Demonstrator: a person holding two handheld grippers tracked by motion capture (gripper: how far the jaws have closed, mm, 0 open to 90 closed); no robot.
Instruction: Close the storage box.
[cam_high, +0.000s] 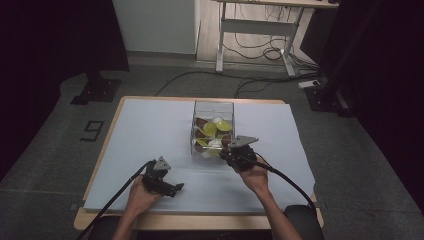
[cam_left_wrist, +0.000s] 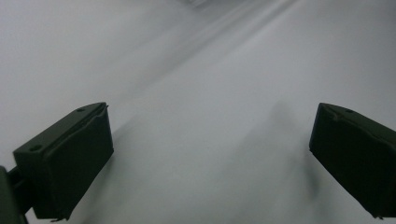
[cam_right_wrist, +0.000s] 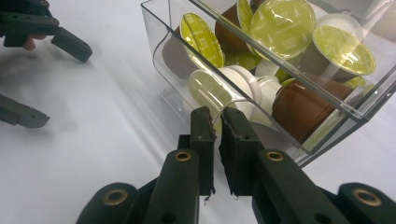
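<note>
Best to ease the nearly clenched, empty right gripper (cam_right_wrist: 217, 116) apart at the clear box (cam_high: 197, 107) mid-table, then reach a coffee pod (cam_right_wrist: 306, 105) inside, leaving the wide-spread left gripper (cam_left_wrist: 210, 154) aside.

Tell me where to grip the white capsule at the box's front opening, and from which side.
Judging by its pose, take the white capsule across its round body, through the cut-out in the clear box wall facing the right gripper. It lies on its side at that opening; brown and green-lidded capsules pile behind it. The jaws, nearly closed now, would need opening first.
</note>
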